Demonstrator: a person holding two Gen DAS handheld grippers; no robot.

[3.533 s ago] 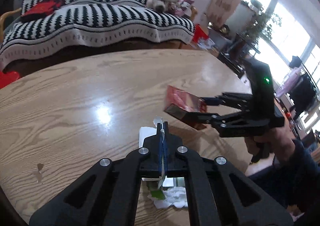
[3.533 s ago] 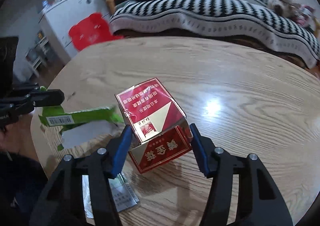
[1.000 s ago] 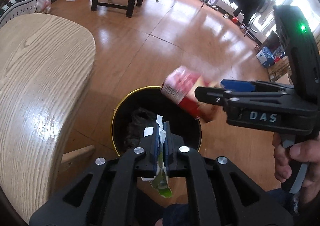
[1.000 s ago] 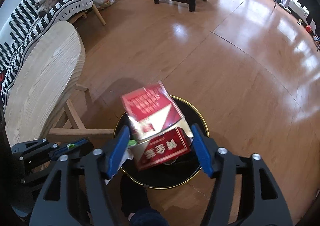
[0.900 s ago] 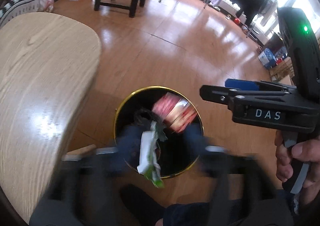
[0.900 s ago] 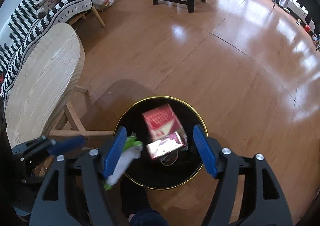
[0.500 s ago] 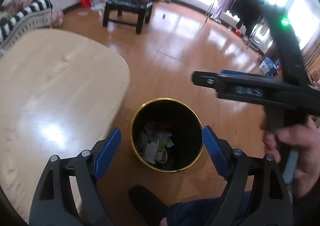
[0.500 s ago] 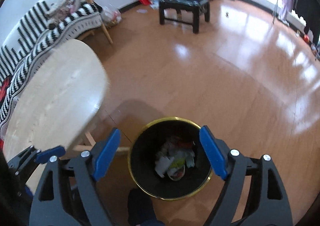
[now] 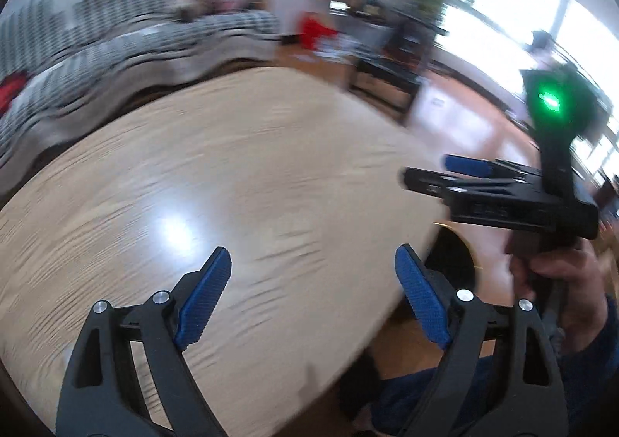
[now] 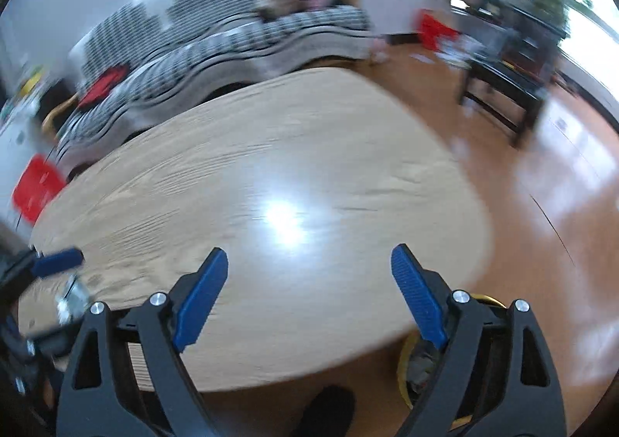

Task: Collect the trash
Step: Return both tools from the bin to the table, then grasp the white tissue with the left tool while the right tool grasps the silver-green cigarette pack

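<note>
Both views blurred; left hand-held gripper [image 9: 313,292] over the wooden table [image 9: 240,173], jaws spread wide and opening, nothing between the blue pads [image 9: 203,299]. Right hand-held gripper [image 10: 309,288] likewise wide and opening, empty, above the table's near edge; in the left view it shows side-on at right, gripped by a hand [image 9: 561,282]. Trash sits in the black, gold-rimmed bin [image 10: 410,367] on the floor [image 10: 541,204] beside the table, mostly hidden behind the right finger; a striped sofa [image 10: 216,46] stands beyond the table.
</note>
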